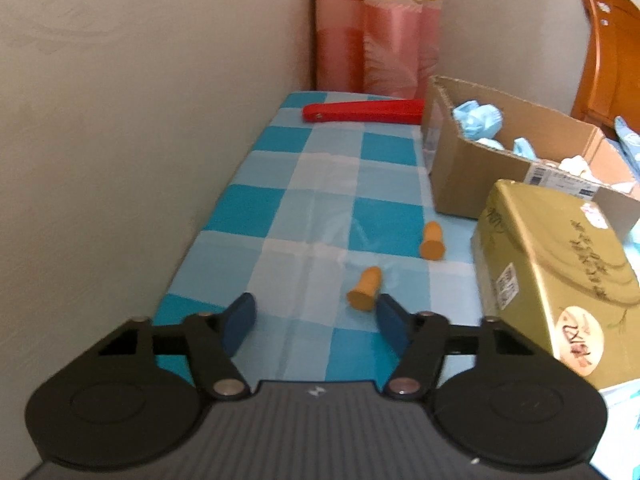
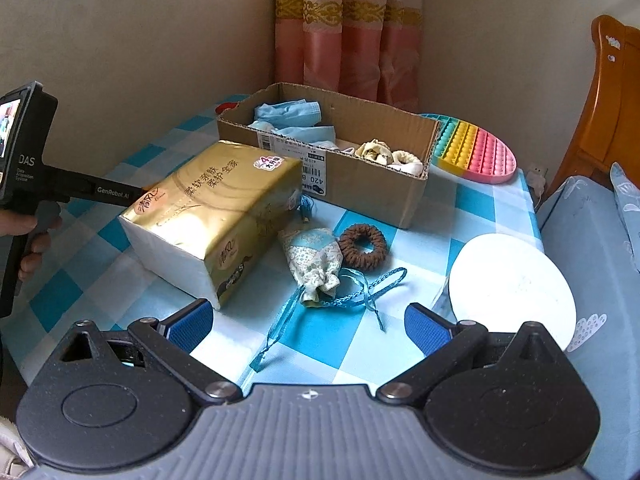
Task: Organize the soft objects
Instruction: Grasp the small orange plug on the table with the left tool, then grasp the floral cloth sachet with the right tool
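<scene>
My left gripper (image 1: 316, 316) is open and empty above the blue checked tablecloth (image 1: 312, 200). Two orange foam earplugs lie ahead of it, one (image 1: 365, 289) close to the right fingertip, the other (image 1: 431, 241) farther off. My right gripper (image 2: 308, 320) is open and empty. In front of it lie a patterned cloth pouch (image 2: 314, 258) with blue ribbon strings and a brown knitted hair tie (image 2: 363, 246). An open cardboard box (image 2: 360, 168) behind them holds blue face masks (image 2: 292, 118) and pale cloth items (image 2: 384, 152); it also shows in the left wrist view (image 1: 472, 168).
A gold tissue pack (image 2: 212, 216) lies left of the pouch, seen also at the right of the left wrist view (image 1: 556, 280). A red flat object (image 1: 362, 112) lies at the far table end. A rainbow pop-it mat (image 2: 476, 148), a white round pad (image 2: 512, 288), a wall and curtains surround the table.
</scene>
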Motion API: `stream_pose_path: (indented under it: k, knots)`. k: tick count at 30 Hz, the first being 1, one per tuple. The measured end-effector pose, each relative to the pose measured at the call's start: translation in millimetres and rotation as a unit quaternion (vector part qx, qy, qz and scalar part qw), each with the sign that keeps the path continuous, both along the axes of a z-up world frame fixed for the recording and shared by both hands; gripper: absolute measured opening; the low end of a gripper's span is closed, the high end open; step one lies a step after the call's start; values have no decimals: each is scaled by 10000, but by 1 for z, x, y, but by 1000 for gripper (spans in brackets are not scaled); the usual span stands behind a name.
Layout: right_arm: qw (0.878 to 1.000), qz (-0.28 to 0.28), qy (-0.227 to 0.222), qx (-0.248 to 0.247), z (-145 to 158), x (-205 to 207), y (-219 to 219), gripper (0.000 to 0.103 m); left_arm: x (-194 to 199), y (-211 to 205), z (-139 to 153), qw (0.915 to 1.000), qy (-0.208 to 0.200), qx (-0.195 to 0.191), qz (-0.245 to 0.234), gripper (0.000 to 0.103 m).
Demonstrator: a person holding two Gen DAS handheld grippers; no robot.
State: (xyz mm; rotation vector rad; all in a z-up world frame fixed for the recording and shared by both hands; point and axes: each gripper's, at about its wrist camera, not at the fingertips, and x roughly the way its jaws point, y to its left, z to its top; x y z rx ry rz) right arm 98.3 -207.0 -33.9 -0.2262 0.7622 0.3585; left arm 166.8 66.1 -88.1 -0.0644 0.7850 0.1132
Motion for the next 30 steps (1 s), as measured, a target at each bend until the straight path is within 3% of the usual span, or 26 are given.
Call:
stream_pose_path:
  k: [4,8,13,15,19,26,30]
  knots:
    - [10000,89,41,-13,-1,0,1,103,3,-6,1,9997,-58,-41,-214,48]
    - [9997,199,78,-105,-3,1,5,103,7,-11,1,9992,-98,6,-395,43]
    - [9987,452,80,-208,-6,1,12,103,11,-12,1,9988,-135,-102,-449,26]
    - [9980,564,63,-268,-7,2,14,101,12,-13,1,9987,-147,-89,-469,24]
    - [9967,696,0,-415,-8,6,18,90,14,-14,1,9984,-148,-110,-527,19]
    - [9955,715,-10,-619,-15,21,22,70,14,-12,2,9985,-138,-179,-499,18]
    - [9955,711,17,-628,-20,33,21,66,14,-12,2,9985,-138,-174,-500,18]
